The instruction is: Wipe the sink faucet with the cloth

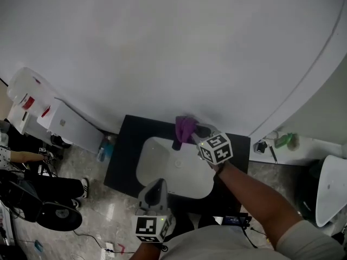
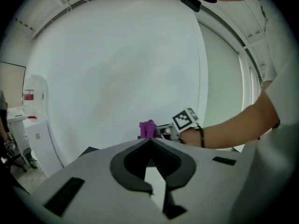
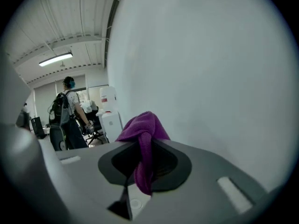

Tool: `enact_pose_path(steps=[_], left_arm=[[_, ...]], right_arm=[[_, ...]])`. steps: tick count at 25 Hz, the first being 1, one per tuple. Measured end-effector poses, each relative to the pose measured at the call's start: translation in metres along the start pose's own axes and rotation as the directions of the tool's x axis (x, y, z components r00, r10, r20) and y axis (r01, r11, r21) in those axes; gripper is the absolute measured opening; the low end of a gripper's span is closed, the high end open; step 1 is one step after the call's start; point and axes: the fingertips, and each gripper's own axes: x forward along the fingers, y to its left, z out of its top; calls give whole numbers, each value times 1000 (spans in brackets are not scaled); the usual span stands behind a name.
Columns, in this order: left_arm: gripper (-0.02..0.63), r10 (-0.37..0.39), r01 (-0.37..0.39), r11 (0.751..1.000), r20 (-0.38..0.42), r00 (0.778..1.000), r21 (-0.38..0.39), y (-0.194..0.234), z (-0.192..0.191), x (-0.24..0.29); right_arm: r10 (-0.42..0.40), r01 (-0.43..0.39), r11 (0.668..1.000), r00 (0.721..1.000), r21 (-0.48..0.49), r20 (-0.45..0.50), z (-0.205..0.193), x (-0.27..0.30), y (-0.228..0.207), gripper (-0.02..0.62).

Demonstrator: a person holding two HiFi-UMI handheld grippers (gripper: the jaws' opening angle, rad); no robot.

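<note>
Wiping seems underway: right hand-held gripper (image 1: 196, 130) clamps cloth (image 1: 186, 127) at faucet (image 1: 177, 144), downward strokes due next; left hand-held gripper (image 1: 156, 184) empty, jaws together.

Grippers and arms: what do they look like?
The left gripper and right gripper are grey with dark-lined jaws; each carries a white cube of black square markers. The right arm shows a light short sleeve and a dark wristband.

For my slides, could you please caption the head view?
Right hand-held gripper holds purple cloth at the faucet over the sink.
</note>
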Motion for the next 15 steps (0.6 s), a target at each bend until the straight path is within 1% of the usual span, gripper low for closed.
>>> enact_pose_path(steps=[3,5,8,10,13,15], left_arm=[[6,4,-4,1000,-34,999,-4,14,-9,1],[6,1,-2,1000,-43,999,-13,21,-12,3],[6,-2,1,1000,-37,999,-28,32,-12,6],[6,-7,6,999,-30,1000,-36,38,-10,9],[6,-17,16,999,-19,1000,-42,41,-8,14],[6,-20,19,999,-19,1000,-42,42,-6,17]], right_arm=[[-33,34,999,996,9,-88,-5,62,-28,58],[-39,40,999,989,4,-142,-16,82,-32,58],[-15,12,1000,989,-19,-148,-29,80,-9,57],[30,-29,1000,988,8,-151,-41,68,16,57],[105,-101,994,978,30,-180,-60,51,52,57],[108,-104,994,982,32,-155,-52,49,51,57]])
